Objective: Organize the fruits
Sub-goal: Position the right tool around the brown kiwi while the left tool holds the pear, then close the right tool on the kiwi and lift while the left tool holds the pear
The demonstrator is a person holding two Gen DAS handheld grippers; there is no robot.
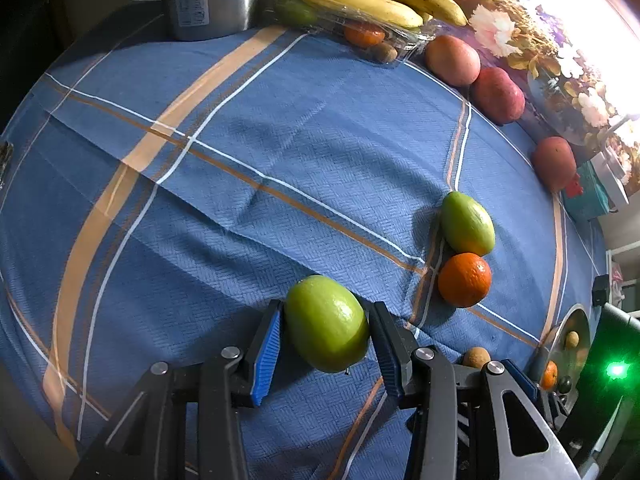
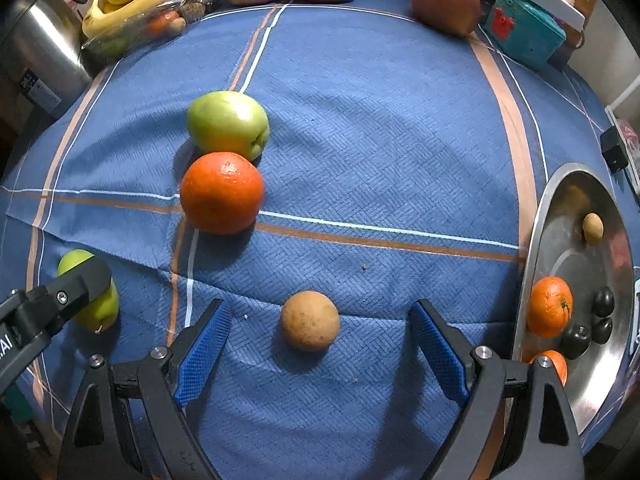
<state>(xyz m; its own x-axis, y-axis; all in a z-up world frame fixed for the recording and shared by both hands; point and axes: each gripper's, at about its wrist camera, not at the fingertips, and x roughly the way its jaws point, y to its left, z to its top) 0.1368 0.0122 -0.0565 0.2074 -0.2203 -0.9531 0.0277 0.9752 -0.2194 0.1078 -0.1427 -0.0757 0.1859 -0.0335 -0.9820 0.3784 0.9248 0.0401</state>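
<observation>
The left hand-held gripper is clamped on a smooth, egg-shaped green fruit at 6 o'clock on the table. The right hand-held gripper stands wide open, its ribbed blue pads clear of a small, round, matt brown fruit. I judge this the pick-up step: next, close on it and carry it to the shiny steel tray at 3 o'clock, beside the dimpled oranges.
</observation>
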